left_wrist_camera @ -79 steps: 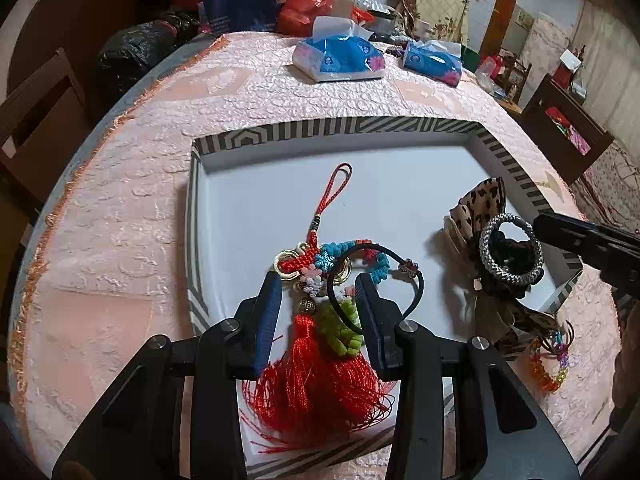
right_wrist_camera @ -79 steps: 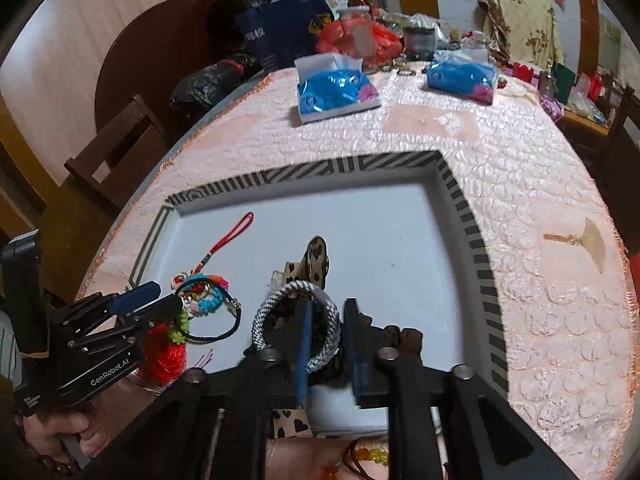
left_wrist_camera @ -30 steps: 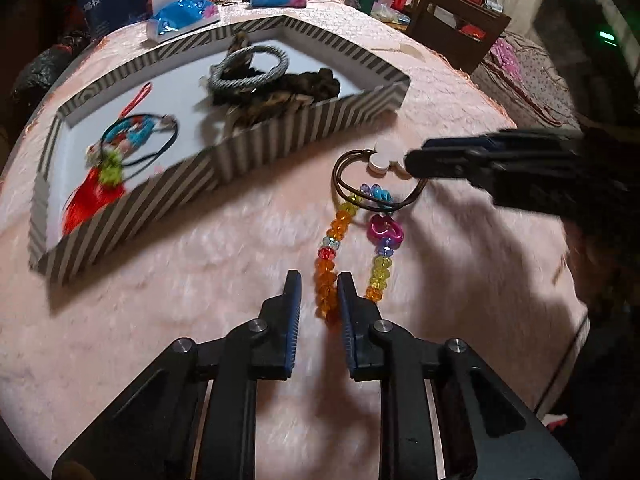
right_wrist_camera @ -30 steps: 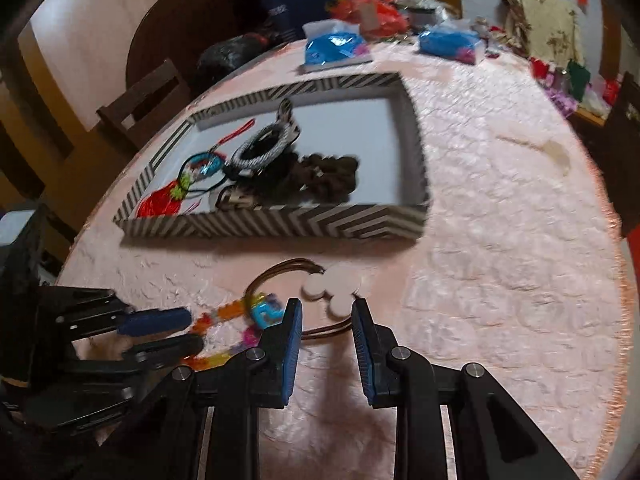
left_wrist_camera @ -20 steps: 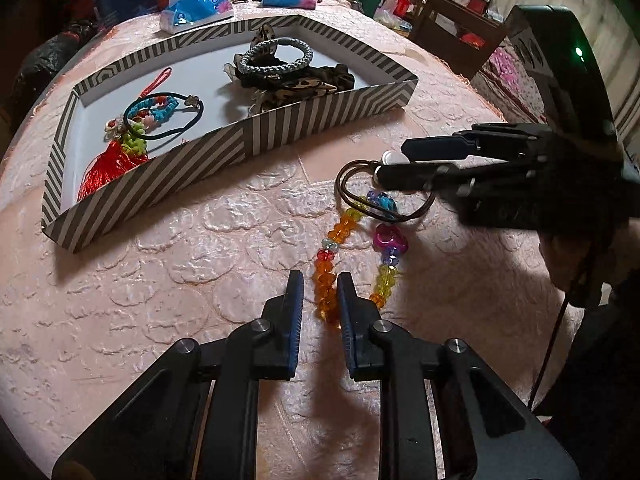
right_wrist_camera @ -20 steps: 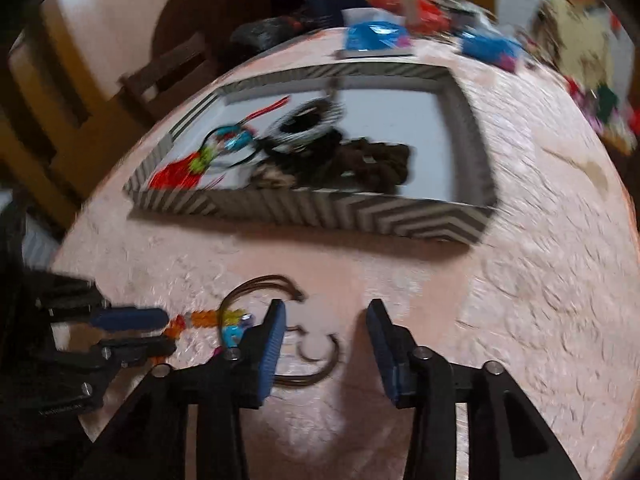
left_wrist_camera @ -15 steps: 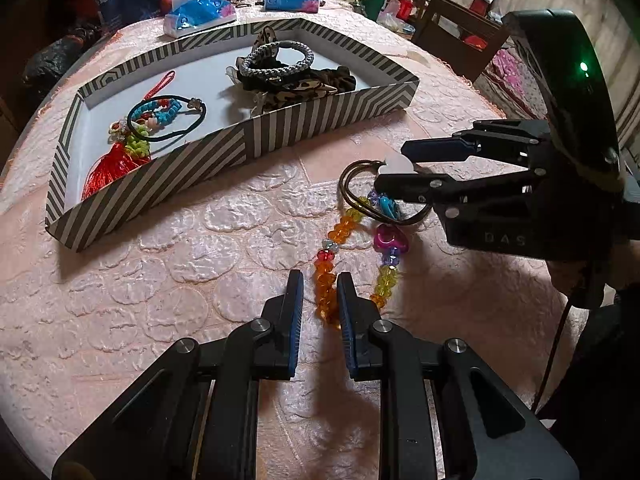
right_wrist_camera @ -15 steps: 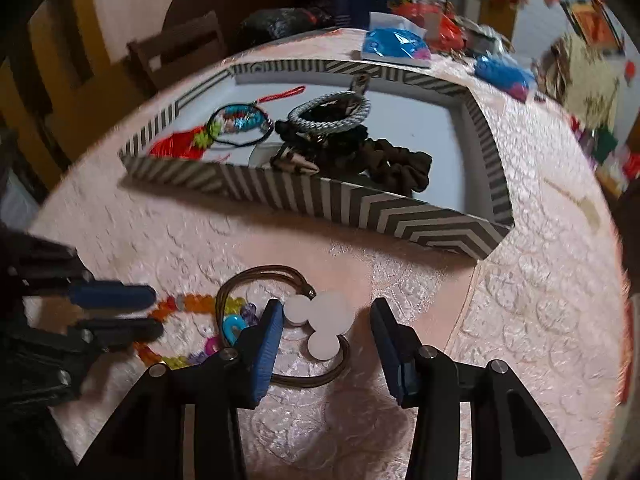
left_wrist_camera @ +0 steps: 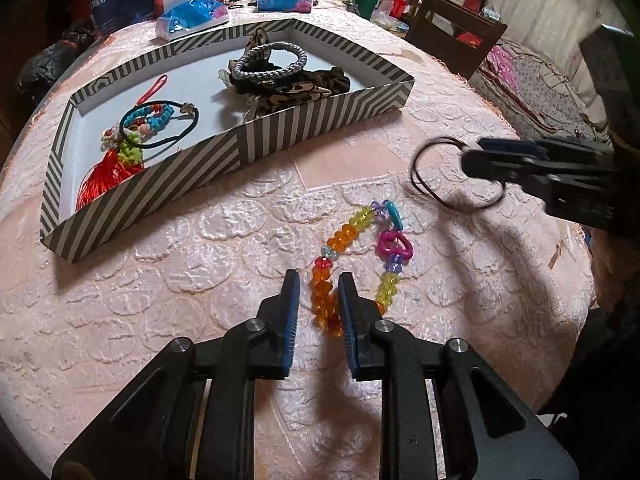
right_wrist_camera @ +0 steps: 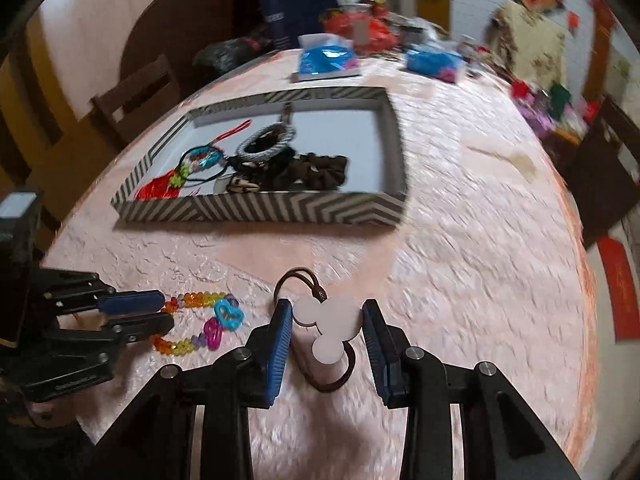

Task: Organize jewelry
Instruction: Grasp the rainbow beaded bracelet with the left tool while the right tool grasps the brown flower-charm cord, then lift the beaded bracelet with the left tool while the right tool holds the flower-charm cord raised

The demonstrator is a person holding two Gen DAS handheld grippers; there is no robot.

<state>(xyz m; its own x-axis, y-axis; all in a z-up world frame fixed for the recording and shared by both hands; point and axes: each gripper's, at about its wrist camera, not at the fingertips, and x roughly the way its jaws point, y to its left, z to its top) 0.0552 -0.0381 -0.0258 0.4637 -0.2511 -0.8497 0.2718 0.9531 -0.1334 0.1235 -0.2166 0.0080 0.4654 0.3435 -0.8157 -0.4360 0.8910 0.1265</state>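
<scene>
A colourful beaded bracelet [left_wrist_camera: 352, 248] lies on the pink tablecloth; its orange end sits between the fingers of my left gripper [left_wrist_camera: 318, 312], whose jaws stand a little apart around the beads. In the right wrist view the bracelet [right_wrist_camera: 200, 322] lies at the left. My right gripper [right_wrist_camera: 326, 334] holds a brown hair tie with a white mouse-shaped charm [right_wrist_camera: 330, 330] between its jaws, lifted above the cloth. The left wrist view shows the hair tie [left_wrist_camera: 440, 176] hanging from the right gripper [left_wrist_camera: 472, 160]. The striped tray [left_wrist_camera: 320, 116] holds a red tassel, hair ties and scrunchies.
Blue tissue packs [left_wrist_camera: 192, 14] and bags stand at the table's far side. Wooden chairs [right_wrist_camera: 136, 92] stand around the round table. The striped tray's front wall [right_wrist_camera: 260, 210] rises between the grippers and the jewelry inside it.
The right gripper has lifted the brown hair tie off the bracelet and moved it right and up. The left gripper's jaws now stand wider around the orange beads.
</scene>
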